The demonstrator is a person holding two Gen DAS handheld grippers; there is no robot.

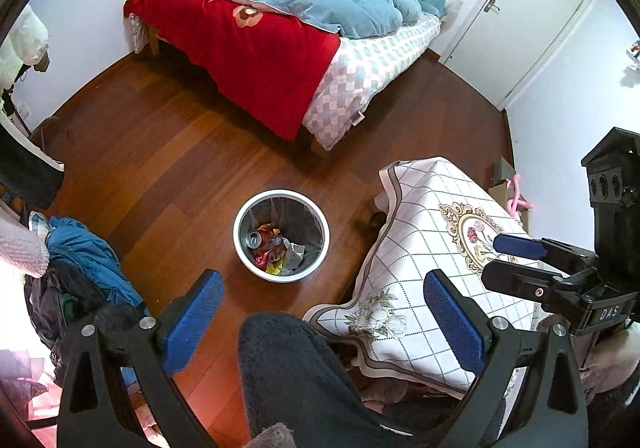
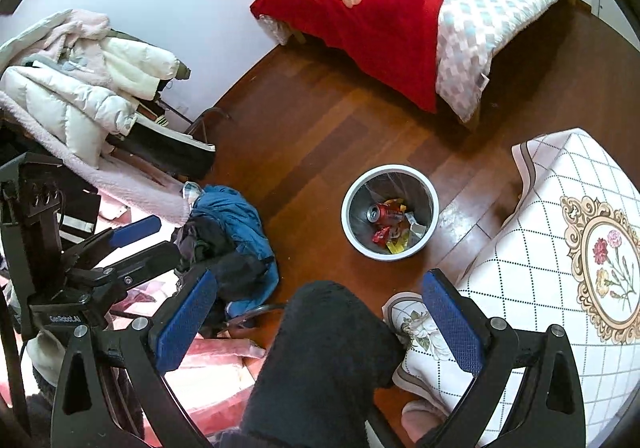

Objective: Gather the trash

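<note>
On the wood floor, out in front of both claws, stands a round white trash bin. It already has trash in it: a red soda can lying on its side with its shiny top toward the left, plus some crinkly wrappers. The left claw is spread wide and holds nothing. The right claw is spread wide too, and it is also bare. From the left claw the bin lies ahead and a little to the left; from the right claw it lies ahead and a little to the right, so the bin sits about between them and neither looks much nearer. A bench with a flowery checked cloth is just to the right of the bin (nothing that looks like trash shows on it). I think the picking up is mostly done, since no loose trash shows on the floor near the bin.
</note>
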